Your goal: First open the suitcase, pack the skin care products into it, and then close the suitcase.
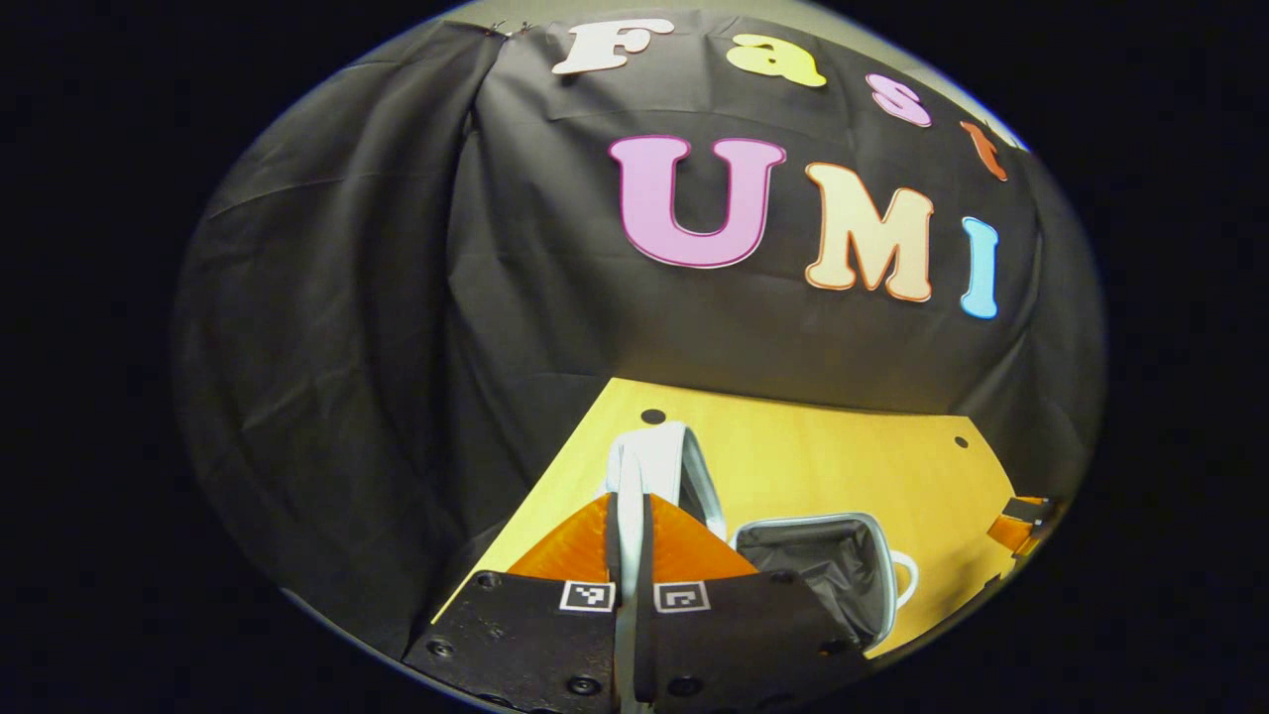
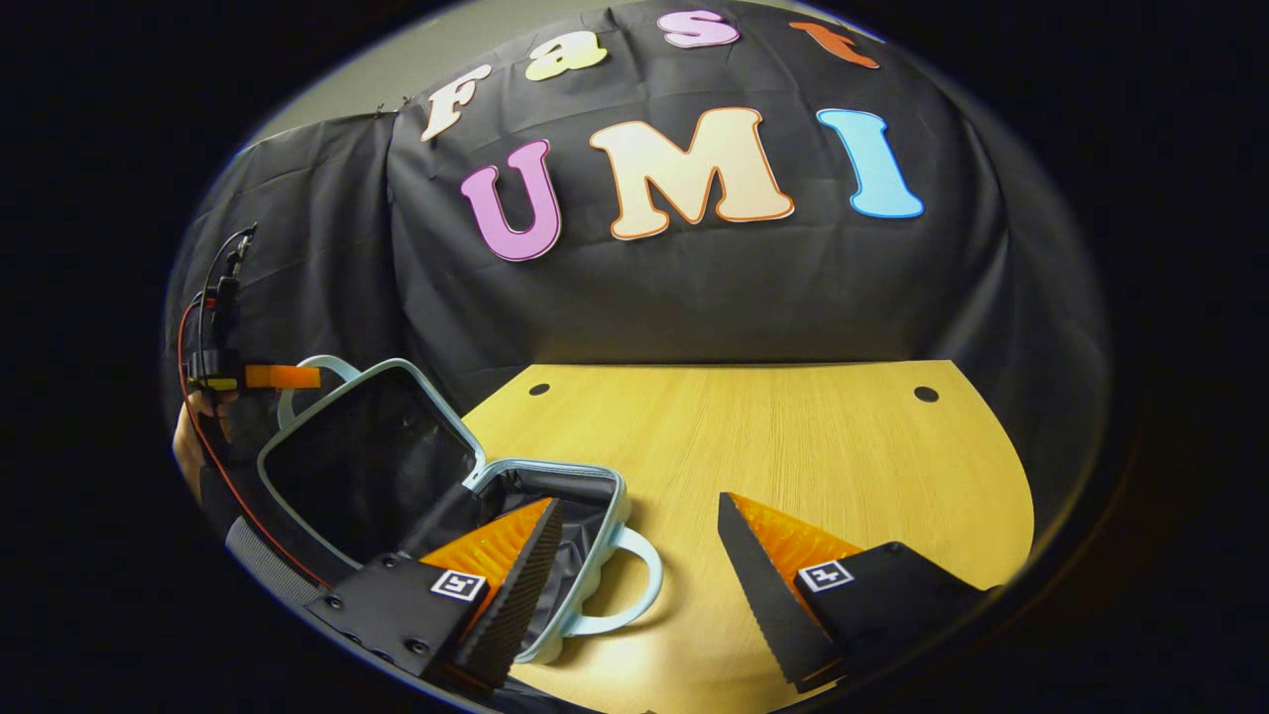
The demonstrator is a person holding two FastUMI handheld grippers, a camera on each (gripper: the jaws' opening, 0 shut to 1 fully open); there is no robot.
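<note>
The bench (image 2: 793, 446) carries the suitcase (image 2: 595, 496), open at its left side with the lid (image 2: 367, 456) raised. The left tool (image 1: 631, 540) is pinched on the lid's rim. The right tool (image 2: 639, 565) hangs spread beside the suitcase handle (image 2: 634, 595).

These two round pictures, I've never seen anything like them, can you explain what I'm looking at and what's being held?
A person holds a two-finger gripper in each hand; a fisheye camera rides on each, looking along its fingers. In the left gripper view, the left gripper is pinched shut on the raised suitcase lid, holding it open. In the right gripper view, the right gripper is open and holds nothing; it hovers by the open small suitcase on the wooden table. That view also shows the other gripper farther off at the lid's top. I can't see any skin care products.
</note>
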